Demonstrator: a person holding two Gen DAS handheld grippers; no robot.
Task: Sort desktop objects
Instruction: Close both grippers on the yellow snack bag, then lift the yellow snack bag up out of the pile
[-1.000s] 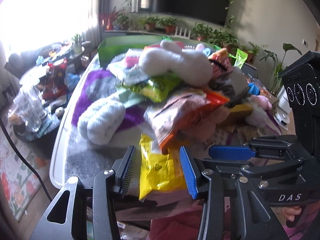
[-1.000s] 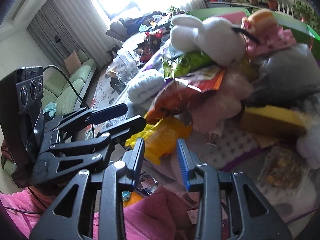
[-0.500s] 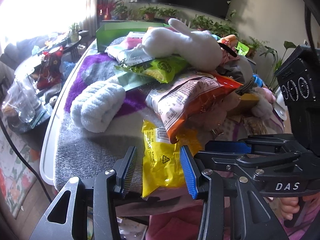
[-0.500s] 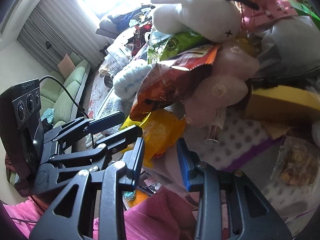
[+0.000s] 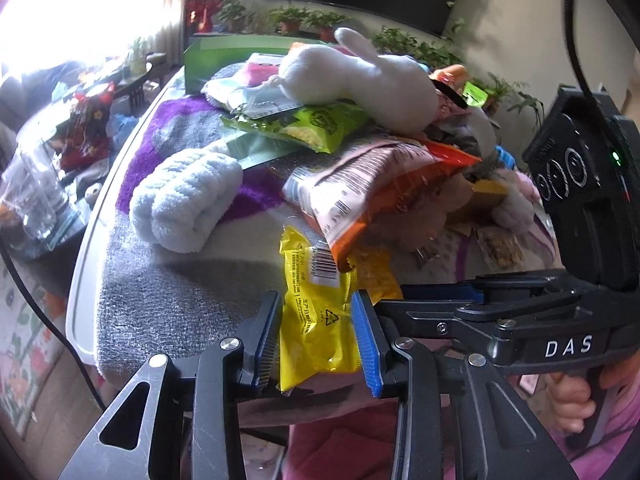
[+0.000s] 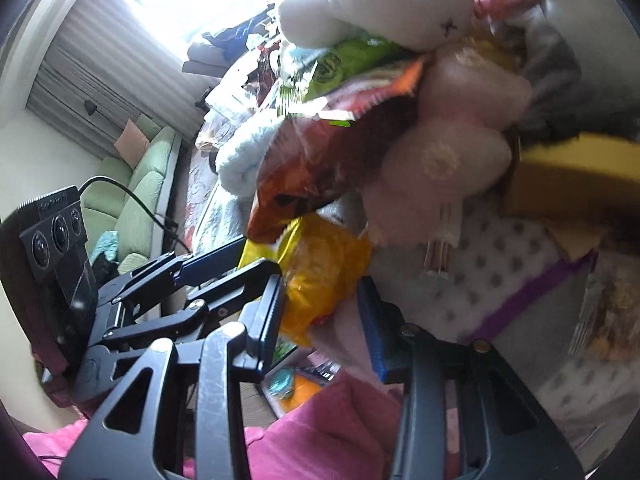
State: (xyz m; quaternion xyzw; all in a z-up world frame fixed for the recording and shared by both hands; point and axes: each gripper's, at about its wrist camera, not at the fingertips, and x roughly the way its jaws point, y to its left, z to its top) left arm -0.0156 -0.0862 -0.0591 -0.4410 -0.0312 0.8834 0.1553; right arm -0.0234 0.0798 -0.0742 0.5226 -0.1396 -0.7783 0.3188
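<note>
A pile of things lies on a table covered with a grey and purple blanket [image 5: 168,304]. A yellow snack packet [image 5: 316,312] lies at the near edge, its far end under an orange and pink snack bag [image 5: 368,188]. My left gripper [image 5: 318,338] is open with the yellow packet between its fingers. My right gripper [image 6: 322,322] is open, close to the same yellow packet [image 6: 324,268], and also shows at the right of the left wrist view [image 5: 440,292]. A white plush rabbit [image 5: 360,76] lies on top of a green snack bag [image 5: 312,124].
A rolled pale blue towel [image 5: 188,200] lies left of the pile. A pink plush [image 6: 448,160], a yellow box [image 6: 572,176] and a clear snack packet [image 6: 608,316] lie to the right. A green box [image 5: 224,56] stands at the back. A cluttered side table [image 5: 60,152] stands at the left.
Both grippers have moved forward toward the pile. The yellow packet now sits deeper between the left fingers. The right gripper has come much closer to the orange bag and pink plush.
</note>
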